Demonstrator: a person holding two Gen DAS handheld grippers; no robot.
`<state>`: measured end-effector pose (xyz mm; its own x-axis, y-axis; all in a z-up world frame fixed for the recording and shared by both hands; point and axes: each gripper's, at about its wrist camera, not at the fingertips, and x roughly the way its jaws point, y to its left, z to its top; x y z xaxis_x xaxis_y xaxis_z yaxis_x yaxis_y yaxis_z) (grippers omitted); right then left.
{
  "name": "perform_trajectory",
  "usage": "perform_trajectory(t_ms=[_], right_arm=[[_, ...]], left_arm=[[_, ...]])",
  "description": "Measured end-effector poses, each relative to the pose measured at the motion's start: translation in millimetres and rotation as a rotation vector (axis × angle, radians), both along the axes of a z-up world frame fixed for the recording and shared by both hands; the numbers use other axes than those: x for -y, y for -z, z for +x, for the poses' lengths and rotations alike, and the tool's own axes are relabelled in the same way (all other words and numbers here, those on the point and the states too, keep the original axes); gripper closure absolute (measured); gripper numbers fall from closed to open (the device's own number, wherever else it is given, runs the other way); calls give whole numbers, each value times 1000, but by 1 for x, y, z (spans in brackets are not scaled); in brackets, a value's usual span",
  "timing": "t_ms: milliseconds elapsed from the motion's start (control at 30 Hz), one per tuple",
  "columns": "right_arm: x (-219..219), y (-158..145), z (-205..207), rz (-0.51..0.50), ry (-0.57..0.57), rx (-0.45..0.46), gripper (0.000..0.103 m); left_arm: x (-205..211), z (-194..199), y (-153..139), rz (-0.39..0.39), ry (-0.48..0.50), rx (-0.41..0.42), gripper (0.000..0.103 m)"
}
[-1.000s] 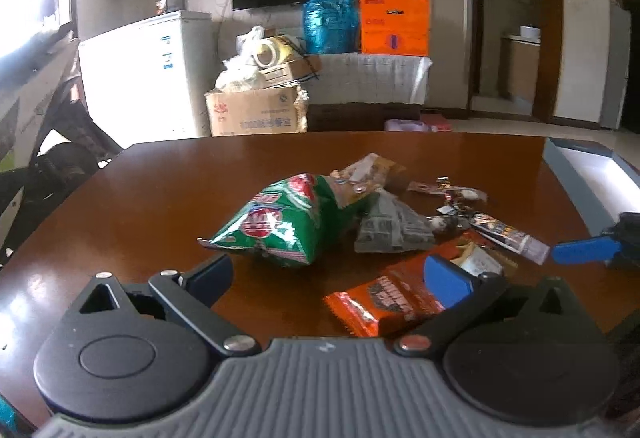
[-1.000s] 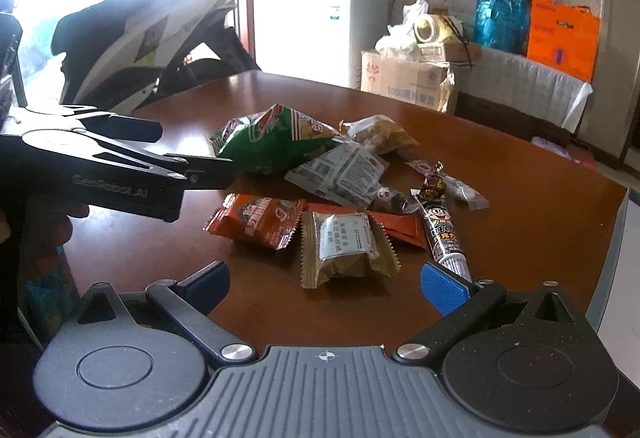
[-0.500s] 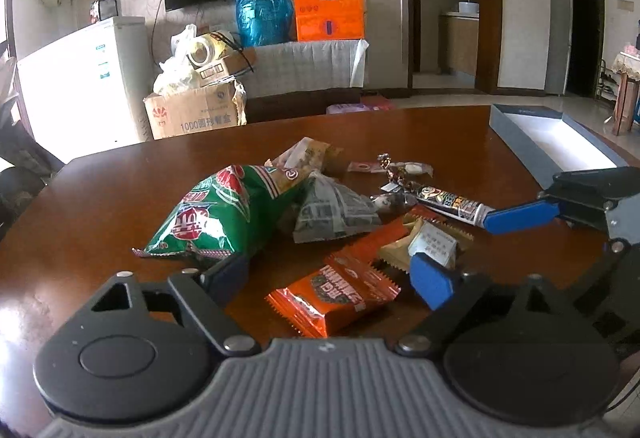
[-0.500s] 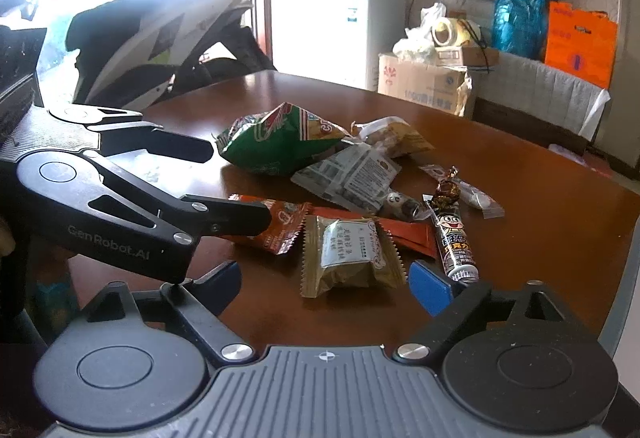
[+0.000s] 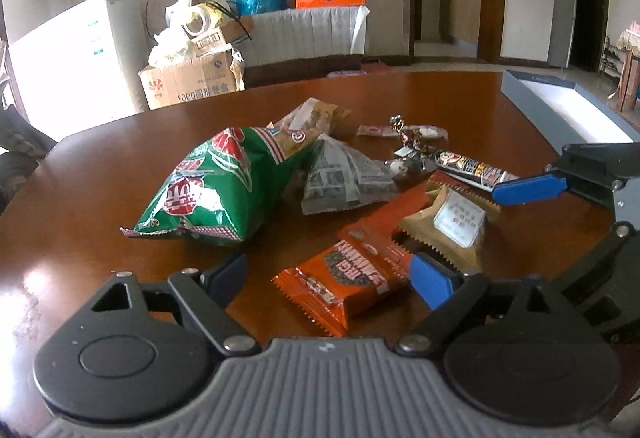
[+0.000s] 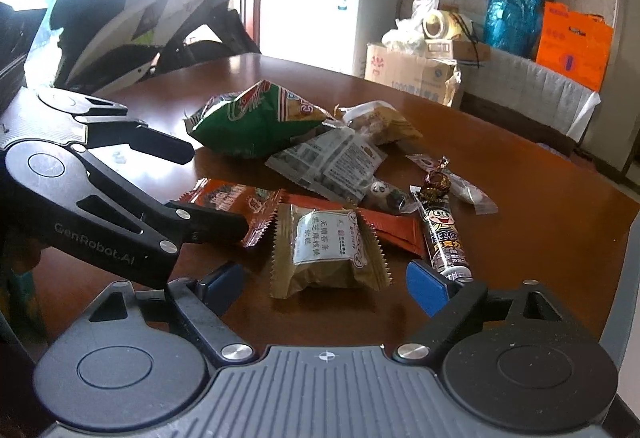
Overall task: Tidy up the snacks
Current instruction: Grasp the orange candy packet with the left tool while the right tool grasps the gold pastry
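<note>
While both tools (image 5: 328, 274) (image 6: 324, 278) gape empty, snacks (image 5: 304, 194) lie heaped on tabletop (image 5: 100, 190), box (image 5: 560, 110) bare: nothing sorted yet.

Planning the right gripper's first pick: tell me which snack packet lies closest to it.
The gold-brown packet with the white label, just ahead of the open right gripper; the orange packet lies farther left.

chip bag (image 5: 216, 190) – green, red-white | wafer pack (image 5: 352, 278) – orange | table (image 5: 80, 206) – brown
</note>
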<state>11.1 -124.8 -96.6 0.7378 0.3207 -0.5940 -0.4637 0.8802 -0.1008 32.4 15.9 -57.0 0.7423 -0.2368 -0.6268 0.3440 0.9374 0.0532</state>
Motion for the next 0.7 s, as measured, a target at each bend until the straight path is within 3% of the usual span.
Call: perform_trajectory(t_ms=[167, 233, 333, 467, 567, 700], right_arm=[[-8, 1, 4, -36, -8, 24, 14], [-10, 1, 6, -50, -11, 32, 14], [-13, 2, 8, -67, -19, 41, 15], [-12, 2, 14, -48, -32, 25, 16], [-10, 2, 16, -19, -47, 2, 22], [-12, 0, 16, -5, -81, -16, 39]], left_arm=[[-3, 8, 3, -3, 4, -17, 13], [-4, 10, 3, -14, 13, -28, 17], [-3, 11, 5, -30, 46, -47, 32], [-5, 15, 7, -64, 50, -75, 34], [-6, 16, 7, -94, 64, -88, 42], [-5, 17, 6, -112, 71, -92, 50]])
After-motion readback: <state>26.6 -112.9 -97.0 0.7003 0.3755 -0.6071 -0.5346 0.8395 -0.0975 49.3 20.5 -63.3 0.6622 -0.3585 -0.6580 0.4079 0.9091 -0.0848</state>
